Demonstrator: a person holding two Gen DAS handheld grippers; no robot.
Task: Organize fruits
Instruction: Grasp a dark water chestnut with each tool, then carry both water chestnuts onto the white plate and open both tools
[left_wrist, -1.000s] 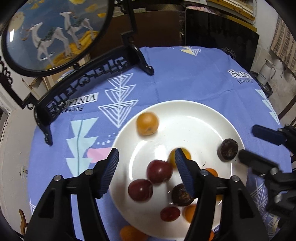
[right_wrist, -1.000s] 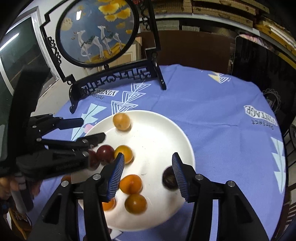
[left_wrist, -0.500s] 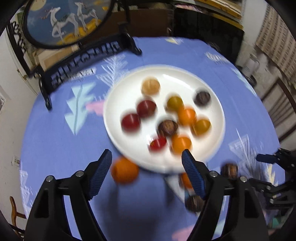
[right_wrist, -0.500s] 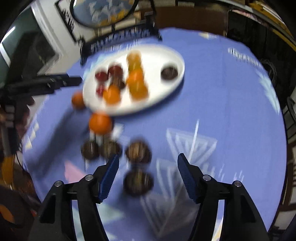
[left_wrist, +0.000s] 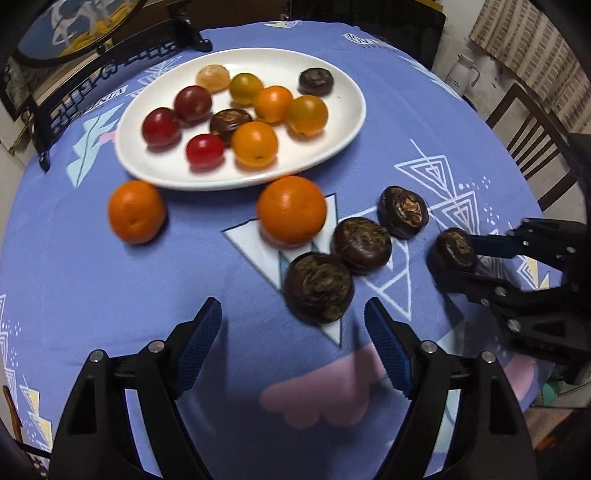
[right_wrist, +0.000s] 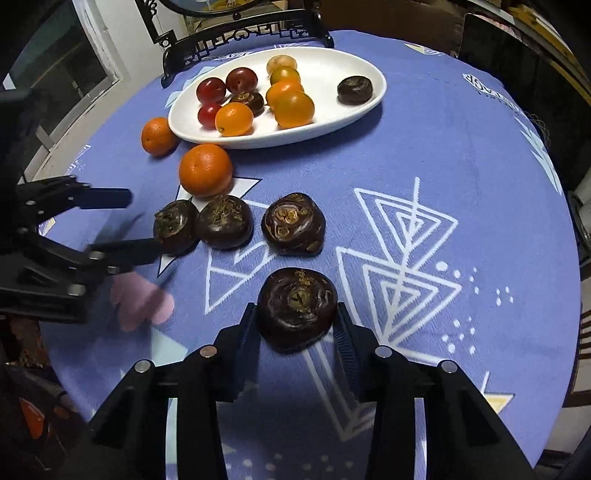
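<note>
Left wrist view: the left tongs (left_wrist: 291, 343) are widening, with nothing between the pads; a dark water chestnut (left_wrist: 318, 293) lies on the blue worktop (left_wrist: 110, 295) just ahead of them. Beyond it sit two more chestnuts, two oranges (left_wrist: 291, 210) and, farther ahead, the white plate (left_wrist: 155, 168) already carrying cherry tomatoes, small oranges and two chestnuts.

Right wrist view: the right tongs (right_wrist: 295, 332) are closing around a fourth chestnut (right_wrist: 297, 308), their pads at its sides, apparently touching. Three chestnuts and two oranges lie ahead and to their left, off the plate. Judging by this, roughly two thirds are sorted; six pieces remain loose.
</note>
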